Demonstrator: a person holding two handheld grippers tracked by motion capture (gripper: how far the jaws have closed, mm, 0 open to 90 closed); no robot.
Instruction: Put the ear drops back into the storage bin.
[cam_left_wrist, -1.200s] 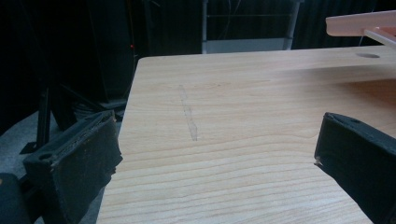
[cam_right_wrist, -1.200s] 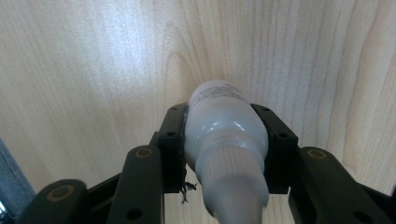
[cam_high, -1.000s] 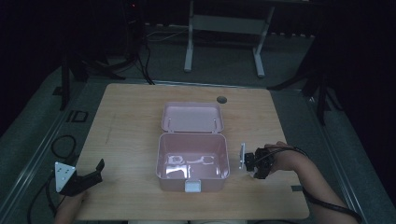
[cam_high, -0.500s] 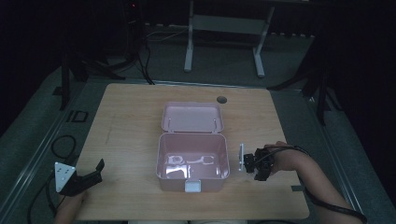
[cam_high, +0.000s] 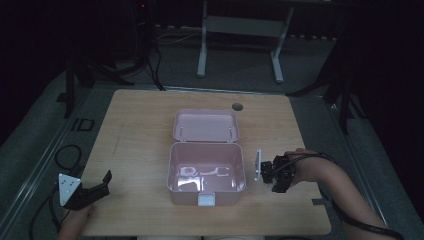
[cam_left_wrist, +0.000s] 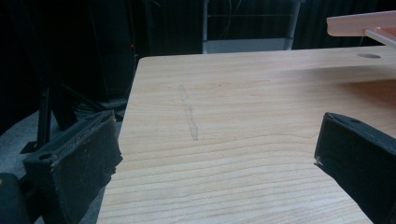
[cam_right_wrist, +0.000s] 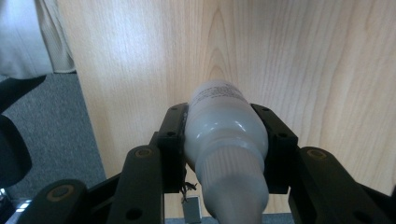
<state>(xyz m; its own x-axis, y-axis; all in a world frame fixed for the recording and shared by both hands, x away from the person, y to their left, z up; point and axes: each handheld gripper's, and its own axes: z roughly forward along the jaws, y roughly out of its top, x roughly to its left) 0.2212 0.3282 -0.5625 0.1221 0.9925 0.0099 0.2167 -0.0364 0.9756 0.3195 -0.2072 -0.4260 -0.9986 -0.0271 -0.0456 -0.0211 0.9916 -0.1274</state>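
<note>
An open pink box (cam_high: 172, 167) stands mid-table, its lid (cam_high: 206, 125) tipped back behind it. Pale glints show on its floor; I cannot tell what they are. Just right of the box, my right gripper (cam_high: 276, 175) is held sideways above the table. In the right gripper view a white plastic bottle (cam_right_wrist: 224, 135) sits clamped between the two jaws of the right gripper (cam_right_wrist: 226, 123), cap end toward the camera. Over the table's near left corner my left gripper (cam_high: 102, 184) rests open, and in its own view the left gripper (cam_left_wrist: 217, 140) has bare wood between its jaws.
The wooden table (cam_high: 140, 125) has a round cable hole (cam_high: 237, 106) behind the box. The box has a white latch (cam_high: 206, 199) on its front wall. Black stands and a metal frame (cam_high: 240, 30) rise on the dark floor beyond the table.
My right gripper has drifted slightly toward the near edge with the bottle still held. The left gripper and the box have not moved.
</note>
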